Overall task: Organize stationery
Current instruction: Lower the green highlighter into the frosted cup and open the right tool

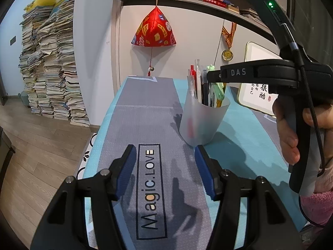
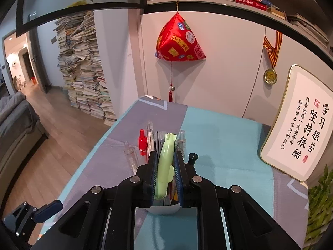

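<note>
The green pen is the thing I am working with. It sits squeezed between the two blue pads of my right hand-held gripper, so those jaws are nearly closed and pressed tight on it. The pen stands almost upright, and its lower end goes down into the pen cup. The cup is a frosted, see-through one. It stands on the desk, a little to the right of the middle, with the right hand-held gripper reaching over its top from the right side.

More pens stand in the cup with the green one. I can see a red pen, some clear pens and a black pen, all packed close together.

My left hand-held gripper is about half open and has nothing in it. It hangs over the grey mat on the near part of the desk. Its right pad is just beside the bottom of the cup, but I cannot tell if it touches.

A hand holds the handle of the right hand-held gripper at the right side.

On the far right of the desk a framed sign leans on the wall. A medal hangs on the wall near it. A red cloth charm hangs from the shelf in the middle. Far left, tall stacks of books stand on the floor.
</note>
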Motion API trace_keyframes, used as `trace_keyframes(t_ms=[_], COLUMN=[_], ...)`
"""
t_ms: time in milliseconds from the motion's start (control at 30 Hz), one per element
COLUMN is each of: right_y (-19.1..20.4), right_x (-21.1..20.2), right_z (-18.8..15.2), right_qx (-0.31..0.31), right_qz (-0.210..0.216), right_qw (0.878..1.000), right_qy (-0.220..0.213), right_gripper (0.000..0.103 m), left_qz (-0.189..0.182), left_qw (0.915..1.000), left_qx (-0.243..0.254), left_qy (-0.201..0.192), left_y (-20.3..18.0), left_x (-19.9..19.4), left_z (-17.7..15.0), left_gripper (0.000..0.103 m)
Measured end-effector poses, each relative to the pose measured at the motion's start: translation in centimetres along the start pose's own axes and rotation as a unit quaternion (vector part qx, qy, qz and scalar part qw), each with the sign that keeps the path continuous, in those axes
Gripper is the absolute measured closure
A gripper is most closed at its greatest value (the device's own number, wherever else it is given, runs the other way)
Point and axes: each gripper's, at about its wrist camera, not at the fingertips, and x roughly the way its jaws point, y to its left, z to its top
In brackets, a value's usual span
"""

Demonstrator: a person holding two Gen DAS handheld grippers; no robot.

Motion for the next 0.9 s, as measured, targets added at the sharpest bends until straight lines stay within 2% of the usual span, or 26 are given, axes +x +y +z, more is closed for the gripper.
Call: trace_keyframes(t_ms=[300,500,600,733,900], right_y=[-0.5,-0.9,-1.3,-3.5,-9.6], right_x=[-0.3,-2.2,-3.2,-3.7,-2.9], right_z=[-0.1,-0.7,-1.3,-3.1,-6.9], right_qx=[0.013,0.013,-0.003,-0.006,0.051], right_qz=[0.010,0.018,0.004,-0.036,-0.085], right_qw=[1.000,1.000,1.000,0.999,0.993], right_qy=[0.006,0.000,-0.001,0.014,0.061], right_gripper=[0.086,0.086,0.086,0.086,0.086], left_qz=[-0.001,-0.002,-0.004,-0.006,-0.003], left_qw=[1.0000,1.0000,1.0000,1.0000,1.0000], left_qx=[-0.001,-0.002,-0.002,-0.003,-0.004], left_qy=[0.001,0.003,0.004,0.004,0.005], left_y=[-0.1,-0.3,-0.4,-0.5,-0.8], left_x=[0.0,0.2,0.2,0.3,0.7], left_z=[-0.1,-0.1,-0.3,-0.3,-0.4], left_gripper=[0.046,0.044,0.043,0.039,0.030])
